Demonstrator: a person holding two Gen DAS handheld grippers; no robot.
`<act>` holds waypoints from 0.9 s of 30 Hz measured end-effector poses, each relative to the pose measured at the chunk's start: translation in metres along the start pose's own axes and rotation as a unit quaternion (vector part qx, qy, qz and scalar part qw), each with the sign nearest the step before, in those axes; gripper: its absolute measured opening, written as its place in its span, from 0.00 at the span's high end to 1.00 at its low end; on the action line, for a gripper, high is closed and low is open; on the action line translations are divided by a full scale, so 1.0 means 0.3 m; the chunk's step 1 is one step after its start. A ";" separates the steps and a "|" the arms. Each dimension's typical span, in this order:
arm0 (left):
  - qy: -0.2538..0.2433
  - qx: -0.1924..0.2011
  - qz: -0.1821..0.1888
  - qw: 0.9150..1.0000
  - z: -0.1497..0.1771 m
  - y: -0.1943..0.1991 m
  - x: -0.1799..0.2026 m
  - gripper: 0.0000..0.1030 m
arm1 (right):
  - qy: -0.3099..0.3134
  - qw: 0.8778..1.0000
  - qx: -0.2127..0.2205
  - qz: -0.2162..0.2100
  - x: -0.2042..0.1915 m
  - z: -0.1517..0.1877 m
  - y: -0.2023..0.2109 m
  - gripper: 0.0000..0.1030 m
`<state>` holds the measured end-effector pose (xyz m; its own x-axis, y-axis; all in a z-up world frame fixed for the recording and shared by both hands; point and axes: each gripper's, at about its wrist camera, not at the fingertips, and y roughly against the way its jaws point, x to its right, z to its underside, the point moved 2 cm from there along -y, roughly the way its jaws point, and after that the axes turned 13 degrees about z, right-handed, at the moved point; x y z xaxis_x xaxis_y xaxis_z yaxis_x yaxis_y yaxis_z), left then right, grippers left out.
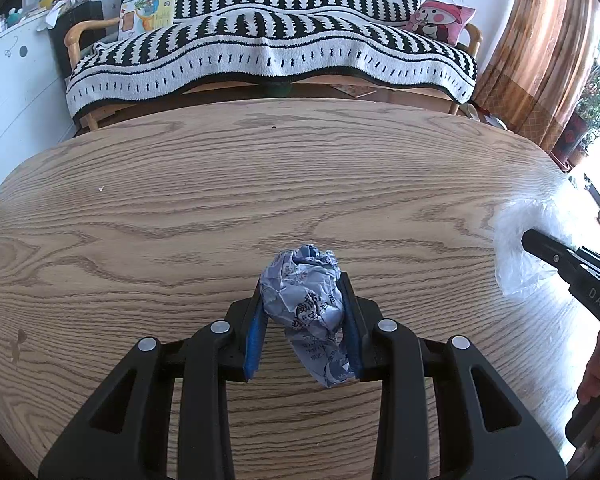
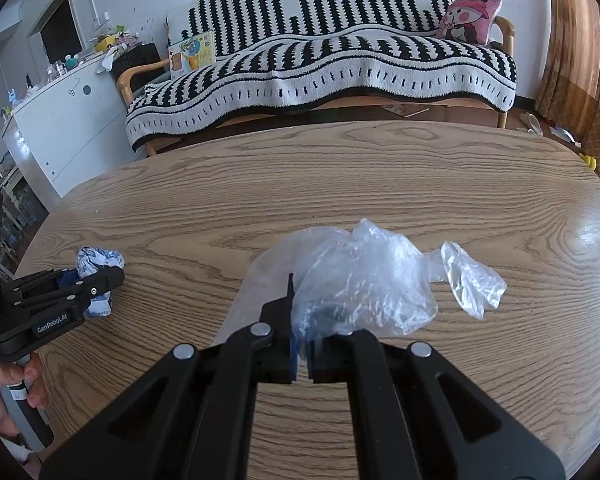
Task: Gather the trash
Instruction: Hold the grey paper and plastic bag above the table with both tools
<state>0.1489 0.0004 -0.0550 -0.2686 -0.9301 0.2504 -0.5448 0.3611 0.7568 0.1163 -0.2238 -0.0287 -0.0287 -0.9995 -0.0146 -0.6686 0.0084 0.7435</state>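
Both grippers are loaded over the wooden table (image 1: 180, 208): the left gripper (image 1: 303, 322) has its 2 blue pads clamped on a crumpled paper ball (image 1: 306, 304), held just above the tabletop, while the right gripper (image 2: 302, 344) is pinched tight on a clear plastic bag (image 2: 364, 276) that spills out ahead onto the wood. The paper looks light and crushable, gripped across its middle; the bag looks flimsy and slippery, best held by bunched film. Print on the paper is unreadable; the left gripper reads "GenRobot.AI", the right "DAS".

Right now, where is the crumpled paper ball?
In the left wrist view, the crumpled paper ball is clamped between the left gripper pads, over the wooden table.
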 end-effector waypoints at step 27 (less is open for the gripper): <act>-0.006 0.012 0.001 1.000 0.005 0.024 0.015 0.69 | -0.004 1.000 0.004 0.002 -0.002 -0.002 0.011 0.97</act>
<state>0.1426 -0.0010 -0.0492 -0.2791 -0.9289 0.2435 -0.5634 0.3638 0.7418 0.1145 -0.2231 -0.0257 -0.0376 -0.9991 -0.0179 -0.6737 0.0121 0.7389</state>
